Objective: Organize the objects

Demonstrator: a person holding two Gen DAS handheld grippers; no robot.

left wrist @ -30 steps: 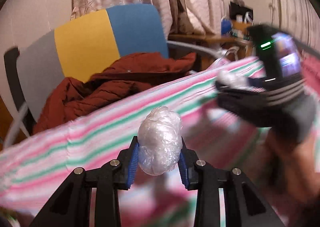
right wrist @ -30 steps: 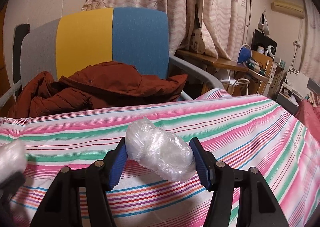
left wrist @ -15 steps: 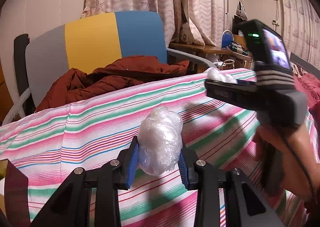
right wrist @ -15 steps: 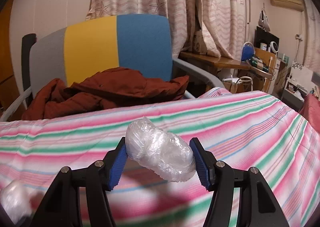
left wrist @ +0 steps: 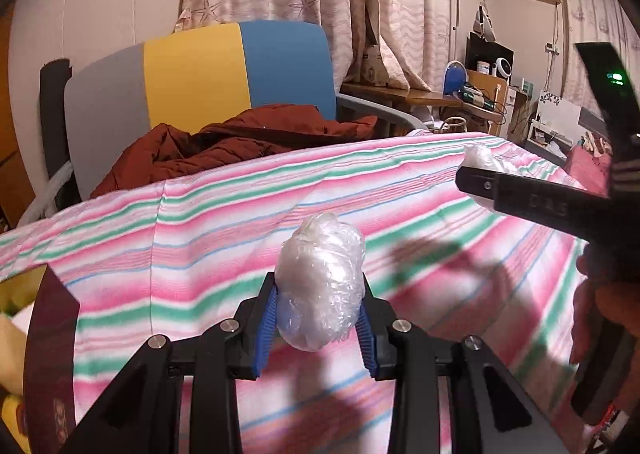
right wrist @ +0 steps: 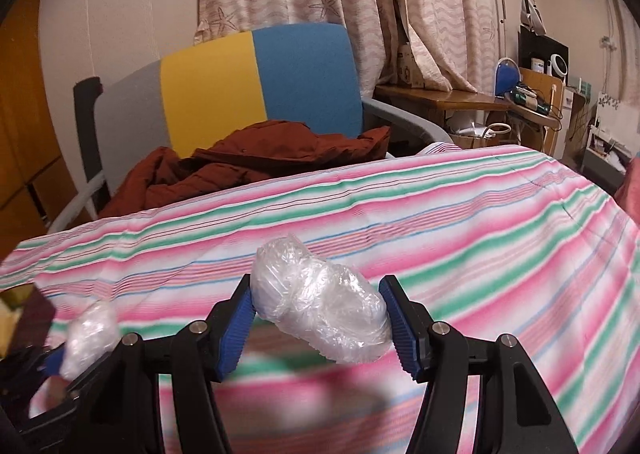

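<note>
My left gripper is shut on a plastic-wrapped lump, held upright above the striped cloth. My right gripper is shut on a second, longer plastic-wrapped lump, held crosswise between the blue pads. The right gripper also shows in the left wrist view at the right, with its lump poking out. The left gripper's lump shows in the right wrist view at the lower left.
A dark red box with yellow contents stands at the left edge. Behind the cloth-covered surface is a grey, yellow and blue chair with a rust-red jacket. A cluttered wooden desk is at the back right.
Both grippers have pulled back and lowered over the cloth, still holding their lumps. The dark red box has come into the left wrist view; the right gripper has shifted to the right there.
</note>
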